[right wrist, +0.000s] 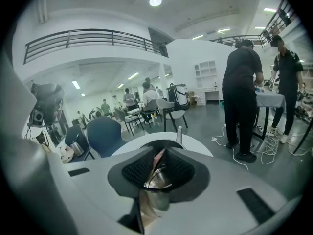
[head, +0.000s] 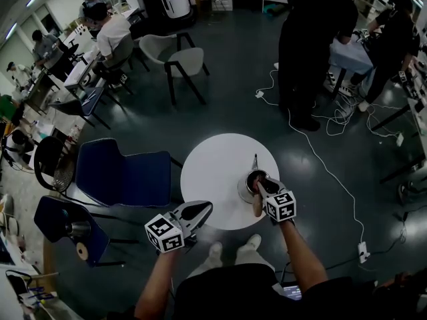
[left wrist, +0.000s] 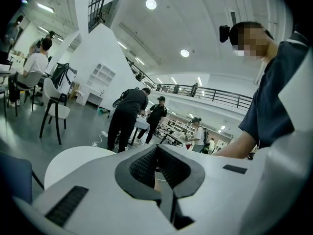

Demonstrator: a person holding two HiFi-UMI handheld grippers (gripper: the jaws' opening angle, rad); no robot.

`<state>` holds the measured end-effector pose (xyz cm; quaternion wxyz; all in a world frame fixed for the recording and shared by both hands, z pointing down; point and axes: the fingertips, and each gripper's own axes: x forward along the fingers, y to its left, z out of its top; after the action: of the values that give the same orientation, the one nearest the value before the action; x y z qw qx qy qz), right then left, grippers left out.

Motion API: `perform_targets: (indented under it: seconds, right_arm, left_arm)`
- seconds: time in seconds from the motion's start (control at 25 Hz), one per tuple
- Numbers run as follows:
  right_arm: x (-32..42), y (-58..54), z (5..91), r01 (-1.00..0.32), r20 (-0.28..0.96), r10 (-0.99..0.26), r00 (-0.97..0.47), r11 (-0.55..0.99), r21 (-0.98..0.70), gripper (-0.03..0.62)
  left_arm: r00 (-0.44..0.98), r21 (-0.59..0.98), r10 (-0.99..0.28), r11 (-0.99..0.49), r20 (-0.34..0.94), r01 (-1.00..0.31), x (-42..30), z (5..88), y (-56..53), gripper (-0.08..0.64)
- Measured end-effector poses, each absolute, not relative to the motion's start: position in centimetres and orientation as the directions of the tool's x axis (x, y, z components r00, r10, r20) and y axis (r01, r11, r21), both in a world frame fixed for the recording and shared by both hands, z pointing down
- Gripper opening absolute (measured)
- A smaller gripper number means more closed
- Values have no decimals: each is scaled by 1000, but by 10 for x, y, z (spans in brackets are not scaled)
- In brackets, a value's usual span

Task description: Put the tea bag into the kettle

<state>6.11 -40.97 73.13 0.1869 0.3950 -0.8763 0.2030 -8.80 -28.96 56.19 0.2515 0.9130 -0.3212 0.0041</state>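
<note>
A steel kettle (head: 250, 187) with a thin spout stands on the right side of the round white table (head: 210, 169). My right gripper (head: 261, 184) hovers right over the kettle's open mouth. In the right gripper view a pink tea bag (right wrist: 157, 159) sits between the jaws, which stand a narrow gap apart, and the kettle (right wrist: 155, 184) shows just below them. My left gripper (head: 207, 208) is shut and empty at the table's near left edge, apart from the kettle; its pads (left wrist: 145, 166) meet in its own view.
Two blue chairs (head: 123, 175) stand left of the table. A white cable (head: 333, 172) snakes across the dark floor on the right. People stand at a bench (head: 313, 45) at the back right, and others sit at desks at the far left.
</note>
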Motion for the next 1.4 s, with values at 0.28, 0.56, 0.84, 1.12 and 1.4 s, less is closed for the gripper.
perform_targets:
  seconds: [0.28,0.56,0.84,1.12,1.4]
  right_arm:
    - [59,-399,731,-764,492,-609,-621,609,-211,140]
    - [66,-394,721,-773,475,-627,-617,597,-217,140]
    - [62,-384,706,-764,448,-632,-633,603,-230,117]
    - [58,-369,676,-755,401,-651,-644,626,-196,69]
    - [47,-357,624,-753,322,-687,-651,639,-158,43]
  left_arm:
    - [800,458,-577,-674,162,-579,-85,562,-282,17]
    - [804,449,-571,-682,169,-578,-80,556,-277,17]
    - [817,430,-551,-704,173,-566,-75,556,-271,17]
    - [838,406,-517,-738,173,-539,-66,556,-265,16]
    - [858,383,-491,-771,150,-509,-62,546,-264,17]
